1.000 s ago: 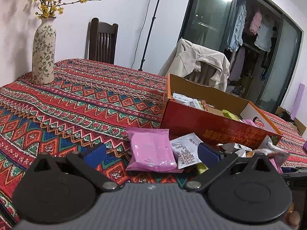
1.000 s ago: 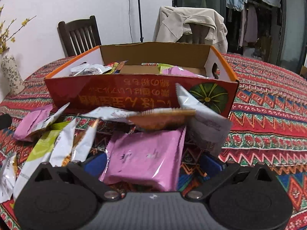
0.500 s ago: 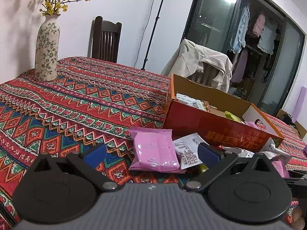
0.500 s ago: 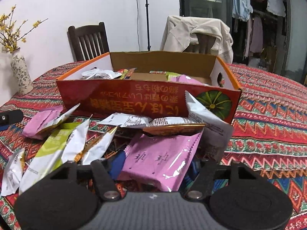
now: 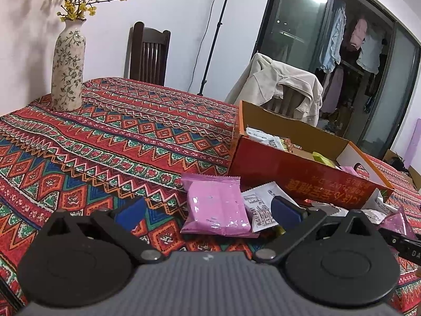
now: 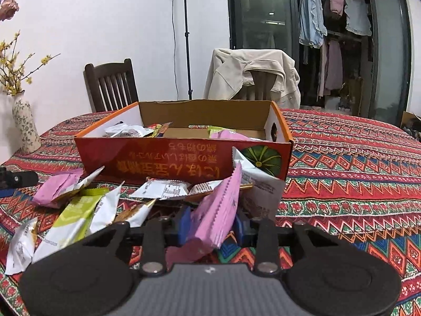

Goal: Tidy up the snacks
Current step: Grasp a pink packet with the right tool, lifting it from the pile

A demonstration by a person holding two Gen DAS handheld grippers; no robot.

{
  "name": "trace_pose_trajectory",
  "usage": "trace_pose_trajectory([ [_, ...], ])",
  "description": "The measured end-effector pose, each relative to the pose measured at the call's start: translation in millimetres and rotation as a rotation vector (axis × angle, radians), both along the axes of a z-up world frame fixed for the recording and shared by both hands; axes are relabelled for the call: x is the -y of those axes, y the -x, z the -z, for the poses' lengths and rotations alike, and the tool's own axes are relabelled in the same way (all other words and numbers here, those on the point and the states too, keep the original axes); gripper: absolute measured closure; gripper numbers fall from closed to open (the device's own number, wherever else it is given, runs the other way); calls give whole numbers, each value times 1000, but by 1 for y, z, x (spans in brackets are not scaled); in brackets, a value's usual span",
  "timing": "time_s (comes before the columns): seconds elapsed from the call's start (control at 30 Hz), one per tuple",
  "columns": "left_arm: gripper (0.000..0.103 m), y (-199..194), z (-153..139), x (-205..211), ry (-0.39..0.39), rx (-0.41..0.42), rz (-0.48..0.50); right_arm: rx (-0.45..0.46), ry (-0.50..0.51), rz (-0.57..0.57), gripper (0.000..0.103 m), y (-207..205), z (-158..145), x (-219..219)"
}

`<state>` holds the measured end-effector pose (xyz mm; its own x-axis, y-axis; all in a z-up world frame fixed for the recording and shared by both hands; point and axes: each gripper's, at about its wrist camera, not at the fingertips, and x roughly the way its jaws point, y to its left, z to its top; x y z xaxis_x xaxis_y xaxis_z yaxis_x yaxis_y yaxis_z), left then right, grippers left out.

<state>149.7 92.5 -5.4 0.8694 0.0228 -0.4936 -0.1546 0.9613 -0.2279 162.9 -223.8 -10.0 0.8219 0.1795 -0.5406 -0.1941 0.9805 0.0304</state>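
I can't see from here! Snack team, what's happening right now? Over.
Right gripper shut on pink packet. Left gripper open, holding nothing. Red box straight ahead, loose packets piled before it.

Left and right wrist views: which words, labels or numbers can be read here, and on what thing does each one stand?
"DA": white letters, cut off by the picture's edge, on a black device.
Red box: yellow East Asian characters, upside down; not surely readable.
White packet: a printed table, too small to read.
Pink packet: faint print, too blurred to read.
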Motion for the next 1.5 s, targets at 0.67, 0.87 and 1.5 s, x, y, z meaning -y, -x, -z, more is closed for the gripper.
trace_pose_trajectory([
  [0.67, 0, 2, 1, -4, 23, -2, -4, -112, 100, -25, 11, -11, 11, -17],
  [0.87, 0, 2, 1, -4, 31, -4, 7, -144, 77, 27, 11, -20, 20, -10],
  [1.5, 0, -1, 3, -5, 25, -19, -10, -71, 37, 52, 49, -3, 12, 7],
])
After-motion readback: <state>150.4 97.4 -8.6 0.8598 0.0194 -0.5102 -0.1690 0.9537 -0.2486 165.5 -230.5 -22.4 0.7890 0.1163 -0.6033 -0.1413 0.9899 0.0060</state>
